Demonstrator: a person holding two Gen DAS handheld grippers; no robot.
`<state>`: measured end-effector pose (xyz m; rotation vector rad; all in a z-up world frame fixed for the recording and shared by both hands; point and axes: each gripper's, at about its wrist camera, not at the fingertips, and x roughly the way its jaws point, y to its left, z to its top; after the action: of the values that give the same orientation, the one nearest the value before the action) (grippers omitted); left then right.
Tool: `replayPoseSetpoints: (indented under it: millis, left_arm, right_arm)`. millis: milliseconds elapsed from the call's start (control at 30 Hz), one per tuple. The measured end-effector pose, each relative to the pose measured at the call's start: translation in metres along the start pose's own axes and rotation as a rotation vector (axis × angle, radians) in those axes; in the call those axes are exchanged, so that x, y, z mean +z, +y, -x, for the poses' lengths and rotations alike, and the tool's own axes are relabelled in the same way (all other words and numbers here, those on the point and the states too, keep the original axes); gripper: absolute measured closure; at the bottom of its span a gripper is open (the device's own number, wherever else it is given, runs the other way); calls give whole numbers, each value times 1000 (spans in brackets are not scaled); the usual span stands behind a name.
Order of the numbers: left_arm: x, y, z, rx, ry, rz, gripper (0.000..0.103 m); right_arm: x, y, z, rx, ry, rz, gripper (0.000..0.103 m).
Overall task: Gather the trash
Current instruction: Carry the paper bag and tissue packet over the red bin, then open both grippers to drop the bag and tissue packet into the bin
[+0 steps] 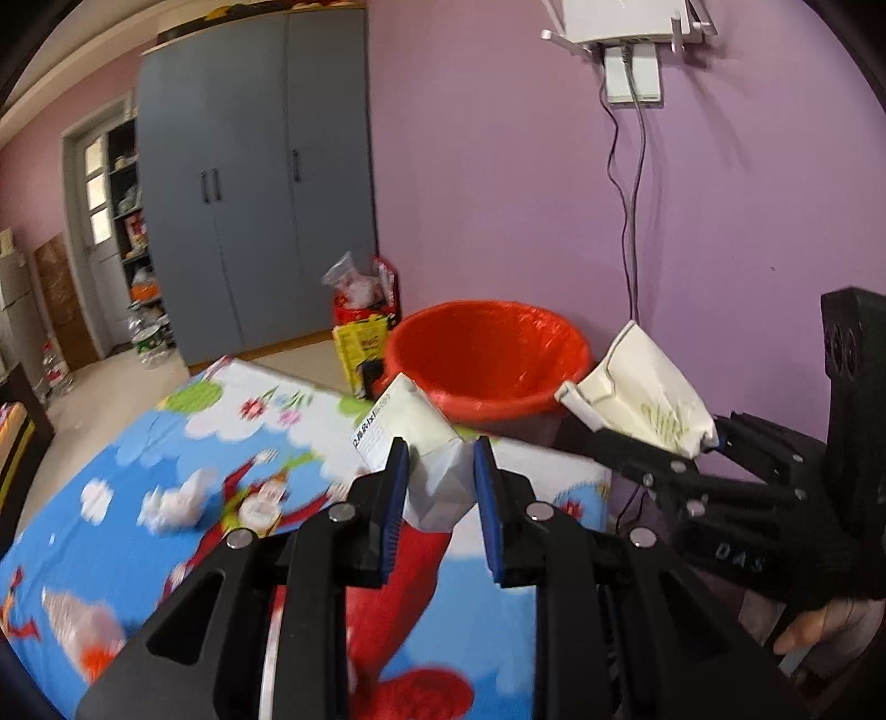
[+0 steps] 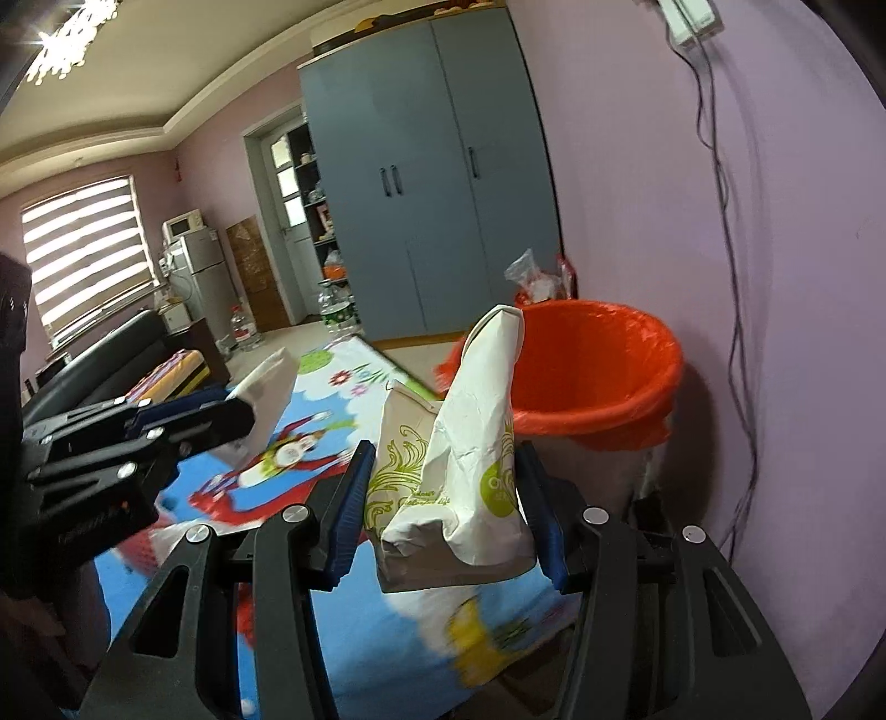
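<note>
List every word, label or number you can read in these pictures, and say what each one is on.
"DAS": raised letters on the body of the right gripper, seen from the left wrist.
"O...": start of a word in a green circle on the paper bag; the rest is hidden.
Green script line on the same bag: too blurred.
Printed label on the white carton in the left gripper: too small and blurred.

A grey-blue wardrobe stands by what looks like a router.

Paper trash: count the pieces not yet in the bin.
3: a white carton in the left hand-held gripper, a paper bag in the right one, a crumpled tissue on the table. Others may be hidden.
</note>
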<state>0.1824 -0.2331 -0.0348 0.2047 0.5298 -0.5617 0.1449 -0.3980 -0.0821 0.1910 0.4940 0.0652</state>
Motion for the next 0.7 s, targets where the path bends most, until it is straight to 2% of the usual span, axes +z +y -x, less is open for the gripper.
replayPoseSetpoints:
  millis: [167,400,700]
  left_arm:
    - [34,-7,-43,-44,-1,-20,79]
    - [71,-4,-114,-83,24,-17,79]
    - [102,-5,-192,-104,57,-42,76]
  right_arm:
    - [18,-32,-19,-40,-6,14,53]
    - [44,-74,-67,-78,9,28,53]
    - [63,-109,-132,-87,25,43,52]
